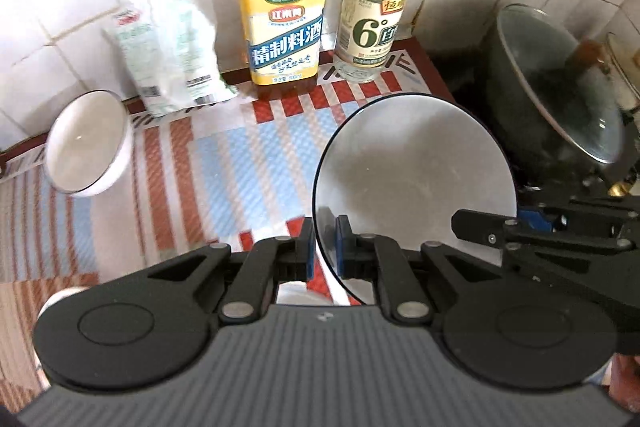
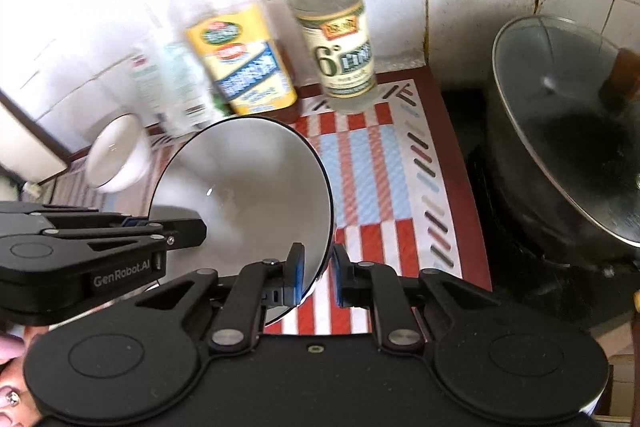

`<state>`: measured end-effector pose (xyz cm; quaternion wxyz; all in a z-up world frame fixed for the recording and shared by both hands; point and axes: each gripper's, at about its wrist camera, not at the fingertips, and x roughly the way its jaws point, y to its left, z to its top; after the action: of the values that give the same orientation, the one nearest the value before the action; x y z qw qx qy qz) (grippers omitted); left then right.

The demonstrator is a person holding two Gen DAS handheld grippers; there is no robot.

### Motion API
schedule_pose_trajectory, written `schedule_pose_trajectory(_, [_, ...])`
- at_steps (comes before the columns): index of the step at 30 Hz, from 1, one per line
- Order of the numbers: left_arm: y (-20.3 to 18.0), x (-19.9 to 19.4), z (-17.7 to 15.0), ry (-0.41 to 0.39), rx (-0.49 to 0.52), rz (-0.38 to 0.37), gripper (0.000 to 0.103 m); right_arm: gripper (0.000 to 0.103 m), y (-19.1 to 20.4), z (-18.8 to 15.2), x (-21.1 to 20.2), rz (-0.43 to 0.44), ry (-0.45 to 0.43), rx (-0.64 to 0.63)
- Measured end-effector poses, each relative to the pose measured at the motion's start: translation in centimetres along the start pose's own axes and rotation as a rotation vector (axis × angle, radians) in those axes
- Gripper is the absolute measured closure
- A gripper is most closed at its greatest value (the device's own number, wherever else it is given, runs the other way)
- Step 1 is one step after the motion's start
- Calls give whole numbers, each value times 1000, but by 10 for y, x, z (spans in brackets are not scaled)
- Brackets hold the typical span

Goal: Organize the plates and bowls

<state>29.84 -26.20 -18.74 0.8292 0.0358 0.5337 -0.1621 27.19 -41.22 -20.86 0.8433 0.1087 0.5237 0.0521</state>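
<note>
A large white bowl with a dark rim (image 1: 416,179) (image 2: 248,187) hangs tilted above the striped mat, held from both sides. My left gripper (image 1: 325,251) is shut on its left rim, blue pads on either side of the wall. My right gripper (image 2: 318,269) is shut on the opposite rim. Each gripper shows in the other's view: the right gripper (image 1: 480,237) at the bowl's right edge, the left gripper (image 2: 188,227) reaching in from the left. A small white bowl (image 1: 88,143) (image 2: 116,157) sits on the counter at the far left, apart from both grippers.
Against the tiled wall stand a yellow-labelled cooking wine bottle (image 1: 284,27) (image 2: 240,67), a clear vinegar bottle (image 1: 372,15) (image 2: 340,39) and a white bag (image 1: 172,55). A dark pot with a glass lid (image 1: 560,95) (image 2: 568,131) sits right. The striped mat (image 1: 224,171) (image 2: 372,187) covers the counter.
</note>
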Motion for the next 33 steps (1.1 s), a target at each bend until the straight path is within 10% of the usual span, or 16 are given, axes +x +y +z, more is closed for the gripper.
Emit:
schedule_pose_trajectory(16, [20,-78,-80,-63,-69,23,95,84,64,-55,-63,38,-19,-93])
schedule_pose_trajectory(33, [47,-59,-134,-116,-96,49,95,84,89,-100,-35,86,-20,-128])
